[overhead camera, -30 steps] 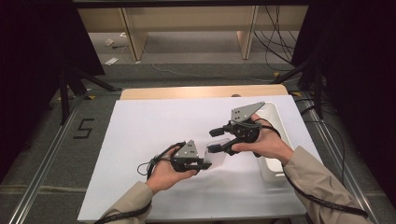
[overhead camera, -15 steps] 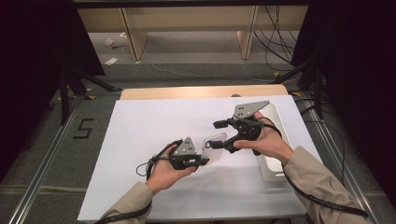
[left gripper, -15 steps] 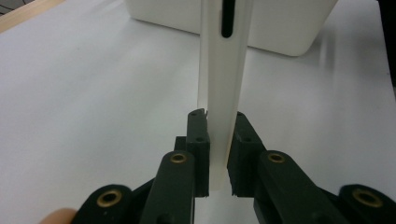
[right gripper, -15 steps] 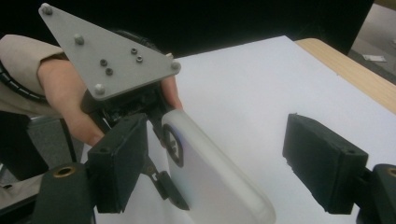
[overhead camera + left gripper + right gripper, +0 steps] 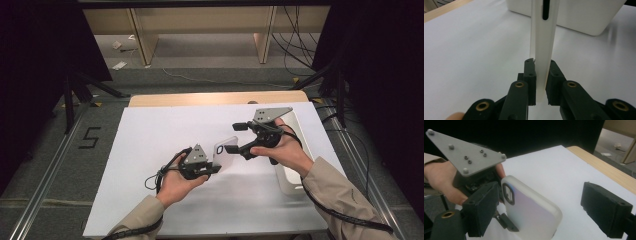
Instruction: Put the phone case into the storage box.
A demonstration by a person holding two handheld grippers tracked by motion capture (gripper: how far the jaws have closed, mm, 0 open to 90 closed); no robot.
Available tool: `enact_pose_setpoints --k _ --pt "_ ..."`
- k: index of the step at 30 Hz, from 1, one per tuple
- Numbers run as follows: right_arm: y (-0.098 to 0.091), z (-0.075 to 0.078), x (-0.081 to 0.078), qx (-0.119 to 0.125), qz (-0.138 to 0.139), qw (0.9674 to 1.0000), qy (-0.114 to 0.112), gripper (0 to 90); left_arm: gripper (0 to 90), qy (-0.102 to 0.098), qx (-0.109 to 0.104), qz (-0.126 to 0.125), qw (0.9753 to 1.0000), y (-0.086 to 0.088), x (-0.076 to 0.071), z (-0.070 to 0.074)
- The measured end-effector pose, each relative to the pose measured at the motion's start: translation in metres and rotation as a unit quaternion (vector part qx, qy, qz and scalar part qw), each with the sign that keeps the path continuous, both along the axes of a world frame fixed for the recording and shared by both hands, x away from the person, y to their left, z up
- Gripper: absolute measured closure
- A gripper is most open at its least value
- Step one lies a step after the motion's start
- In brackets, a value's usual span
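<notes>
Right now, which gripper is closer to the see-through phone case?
Left. The left gripper is clamped on the phone case, touching it. The right gripper has just been opening; its jaws stand apart around the case.

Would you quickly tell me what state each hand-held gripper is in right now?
Left hand-held gripper: shut on the phone case.
Right hand-held gripper: open, its jaws have just been opening, pads apart from the case.

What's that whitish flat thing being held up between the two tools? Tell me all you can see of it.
It looks like a phone case, frosted translucent white with a faint rainbow sheen, rounded corners and a dark-rimmed camera cutout. It is held on edge above the white table. The left gripper clamps its thin edge between its fingers. The right gripper has just been opening; its fingers straddle the case without pressing it.
</notes>
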State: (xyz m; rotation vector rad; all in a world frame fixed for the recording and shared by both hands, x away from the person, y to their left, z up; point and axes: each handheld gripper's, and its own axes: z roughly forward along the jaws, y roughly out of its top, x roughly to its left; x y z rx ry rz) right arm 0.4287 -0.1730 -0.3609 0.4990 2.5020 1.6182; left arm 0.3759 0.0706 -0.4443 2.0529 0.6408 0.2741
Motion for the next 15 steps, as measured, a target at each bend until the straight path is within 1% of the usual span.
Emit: enact_pose_setpoints --k 7,9,15 --pt "-0.0007 -0.0032 0.0019 0.007 -0.026 0.9996 -0.007 12.2 80.3 0.005 -0.008 0.026 0.9996 0.0026 0.0014 0.0004" --pt "-0.0007 -0.0045 0.0025 0.010 -0.035 0.9993 -0.007 11.8 80.3 0.007 -0.006 0.032 0.9994 0.0035 0.0016 0.0014" --pt "0.0014 -0.0080 0.0016 0.019 -0.062 0.9978 -0.012 10.3 80.3 0.012 -0.012 0.057 0.9982 0.0045 0.0015 0.0033"
